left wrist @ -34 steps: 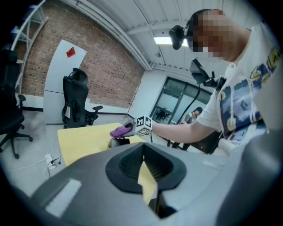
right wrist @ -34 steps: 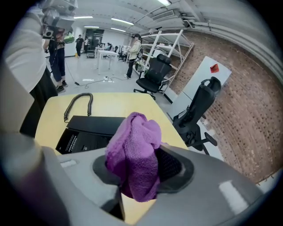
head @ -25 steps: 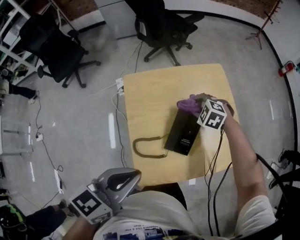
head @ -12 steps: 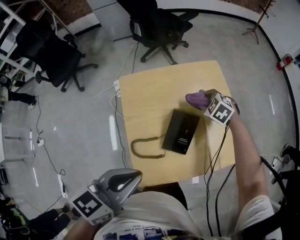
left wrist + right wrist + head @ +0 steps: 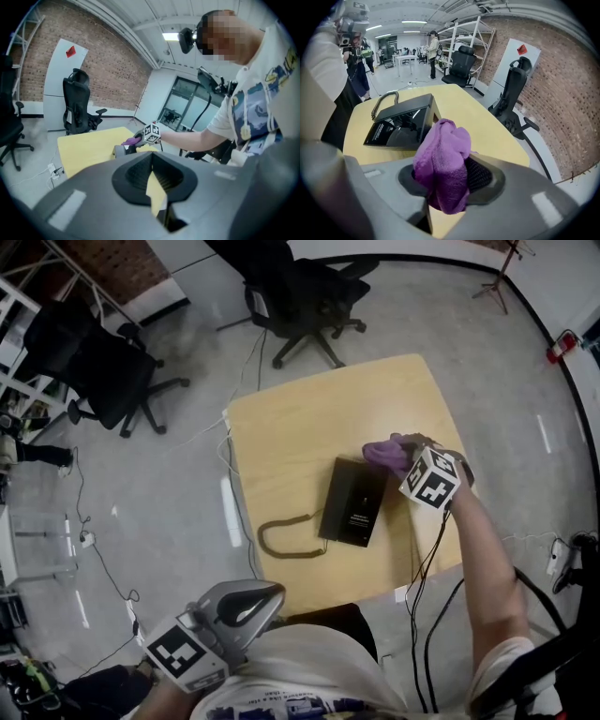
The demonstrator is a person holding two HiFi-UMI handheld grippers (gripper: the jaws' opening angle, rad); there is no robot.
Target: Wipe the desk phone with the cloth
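One soft, light cloth [image 5: 440, 159] is being clenched mid-bunch by right jaws beside the phone [image 5: 401, 124]; left jaws are sitting closed, empty

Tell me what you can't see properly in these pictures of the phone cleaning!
Head view: print on the black desk phone is too small to read.
Right gripper view: the purple fleecy cloth covers the jaw tips of the right gripper and part of the phone's edge.
Left gripper view: the phone is tiny, partly behind the left gripper.

Office: swivel chairs [image 5: 298, 294], desk [image 5: 300, 423], metal shelving [image 5: 465, 29].
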